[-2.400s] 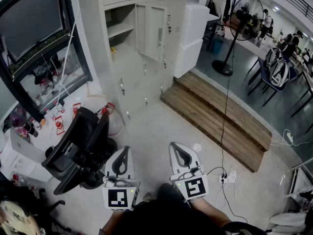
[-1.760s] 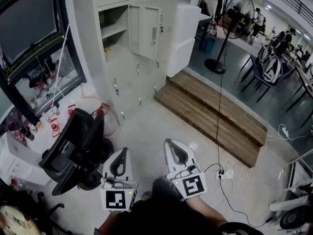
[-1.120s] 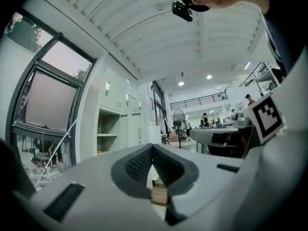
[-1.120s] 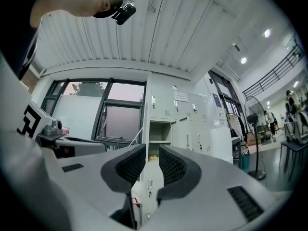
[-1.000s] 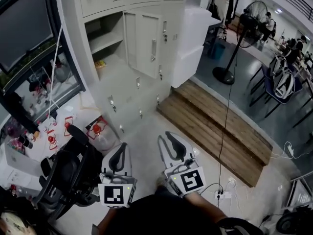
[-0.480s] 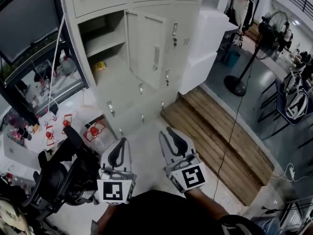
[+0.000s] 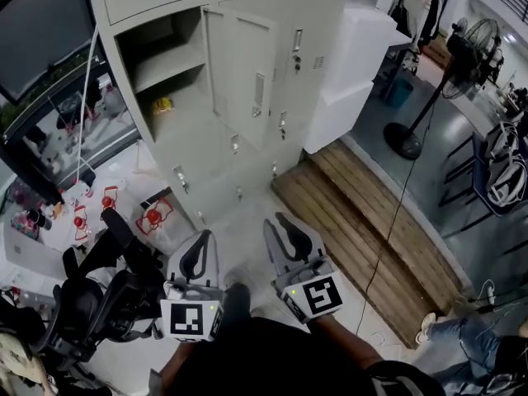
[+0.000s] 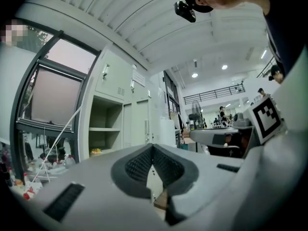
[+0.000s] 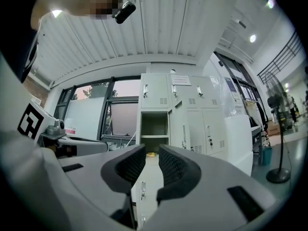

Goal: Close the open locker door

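locker door [image 7: 241, 77] | pale grey — swung open | upright, hinged right of shelved compartment [image 7: 161, 60]

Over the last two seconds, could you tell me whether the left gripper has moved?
Yes. The left gripper has come forward toward the lockers: the black office chair, earlier beside and ahead of it, now sits beside and behind it.

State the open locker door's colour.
The door is pale grey, clearest in the head view.
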Tool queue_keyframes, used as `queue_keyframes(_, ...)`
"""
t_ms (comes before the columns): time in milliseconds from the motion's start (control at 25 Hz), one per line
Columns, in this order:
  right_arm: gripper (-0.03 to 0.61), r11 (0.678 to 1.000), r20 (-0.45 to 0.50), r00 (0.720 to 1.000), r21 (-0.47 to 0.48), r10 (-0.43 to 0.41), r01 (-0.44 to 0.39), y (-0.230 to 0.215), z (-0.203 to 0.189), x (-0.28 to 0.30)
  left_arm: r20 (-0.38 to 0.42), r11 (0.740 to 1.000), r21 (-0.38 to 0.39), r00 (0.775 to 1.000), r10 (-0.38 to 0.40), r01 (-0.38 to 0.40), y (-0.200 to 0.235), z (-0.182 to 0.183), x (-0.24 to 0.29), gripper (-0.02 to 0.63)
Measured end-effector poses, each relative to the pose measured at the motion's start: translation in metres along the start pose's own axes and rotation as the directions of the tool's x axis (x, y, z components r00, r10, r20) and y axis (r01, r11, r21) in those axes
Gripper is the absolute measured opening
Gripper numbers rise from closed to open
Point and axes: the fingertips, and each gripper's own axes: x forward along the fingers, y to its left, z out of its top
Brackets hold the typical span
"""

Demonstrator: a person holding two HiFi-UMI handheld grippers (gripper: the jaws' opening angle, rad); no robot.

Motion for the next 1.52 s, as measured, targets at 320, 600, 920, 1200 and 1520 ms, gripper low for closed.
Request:
queue_keyframes(320, 0.080, 1.000, 0.010, 1.000, 0.003, -0.026, 0.026, -0.035, -0.007, 0.029, 0.034, 0.999, 0.018, 0.998, -0.043, 0.043, 0.004, 0.003, 0.057, 0.002)
queue_keyframes(600, 0.080, 1.000, 0.023, 1.000, -0.013, 0.018, -0.017, -0.071, -0.006, 0.092, 0.027, 0.999, -0.014, 0.999, -0.047, 0.047, 0.020, 0.009, 0.123, 0.002)
queue_keyframes(920, 0.080, 0.998, 0.045, 0.998, -0.031, 0.051, -0.050, -0.104, 0.001, 0.154, 0.050, 0.999, -0.032, 0.999, -0.012, 0.014, 0.050, 0.018, 0.182, 0.002)
queue_keyframes(1200, 0.080, 0.993, 0.063, 0.992, -0.038, 0.113, -0.111, -0.111, -0.004, 0.195, 0.050, 0.999, -0.021, 0.998, 0.041, -0.040, 0.076, 0.010, 0.210, 0.002)
queue_keyframes(1520, 0.080, 0.965, 0.060, 0.964, -0.022, 0.261, -0.260, -0.083, -0.020, 0.227, 0.025, 0.982, -0.052, 0.982, 0.186, -0.184, 0.106, -0.003, 0.192, 0.002)
